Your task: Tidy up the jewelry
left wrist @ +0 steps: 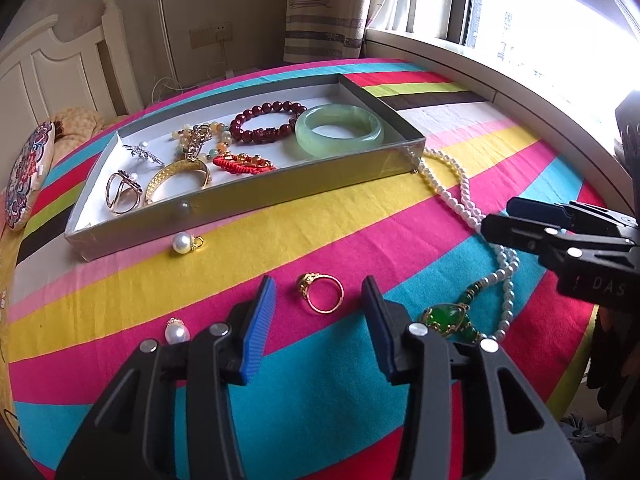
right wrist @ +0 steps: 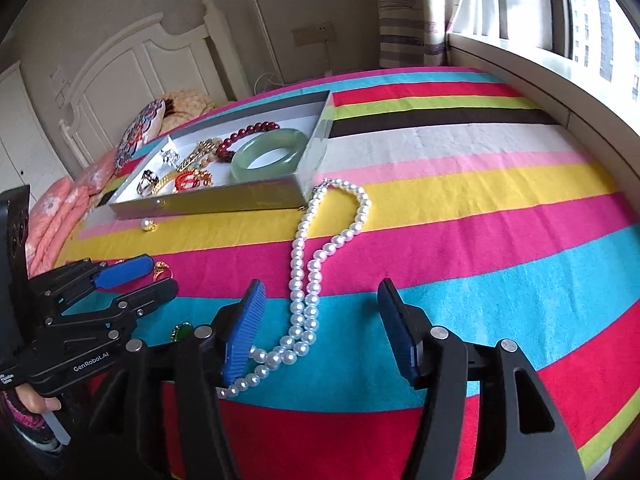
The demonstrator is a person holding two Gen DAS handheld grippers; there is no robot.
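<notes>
Beside tray [left wrist: 256,196] edge, pearl necklace [right wrist: 308,276] w/ bare striped blanket [right wrist: 480,216] right.

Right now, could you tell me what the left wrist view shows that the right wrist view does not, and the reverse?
Only the left wrist view shows the pearl drop beside the left gripper, and the whole green pendant.

Only the right wrist view shows the full pearl necklace looping between the open fingers of the right gripper, and a hand on the other gripper's handle.

Both show the tray with the jade bangle, the gold ring and a loose pearl outside it.
</notes>
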